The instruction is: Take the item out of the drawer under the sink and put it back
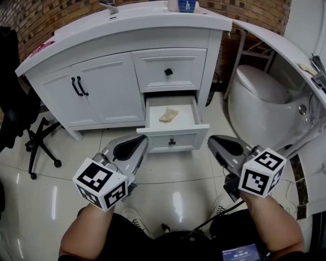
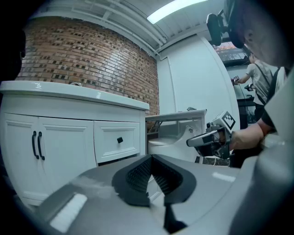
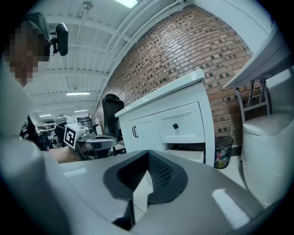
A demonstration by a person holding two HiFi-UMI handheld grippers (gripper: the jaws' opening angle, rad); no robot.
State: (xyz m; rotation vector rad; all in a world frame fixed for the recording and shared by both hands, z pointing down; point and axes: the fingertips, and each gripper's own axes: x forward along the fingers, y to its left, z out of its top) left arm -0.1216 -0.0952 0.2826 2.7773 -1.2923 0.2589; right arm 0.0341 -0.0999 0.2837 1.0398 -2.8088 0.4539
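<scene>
A white tiled floor (image 1: 168, 178) runs up to a white vanity (image 1: 107, 97) set against a brick wall (image 1: 51, 15), with a toilet (image 1: 260, 97) to its right and a black chair (image 1: 15, 117) at the left edge. Of the vanity's two stacked drawers, the lower drawer (image 1: 189, 138) stands pulled out.

The item (image 1: 168, 114) lies in that drawer, near the middle of its floor and clear of the walls. It is small, pale beige and crumpled. It may be a wad of cloth or paper, but it shows too small to settle which. It looks light and soft, so it should yield under a pinch rather than slip.

The left gripper (image 1: 135, 144) and right gripper (image 1: 217, 142) hang side by side low in front of the drawer, short of its front and well apart from the item. Each gripper's own view shows its jaws brought together at the tips with nothing between them.

The task seems to be at the taking-out step: the drawer is open and the item is untouched. The next move calls for one gripper to part its jaws, go forward over the drawer front and down inside, then pinch the crumpled top and lift straight up clear of the rim.
</scene>
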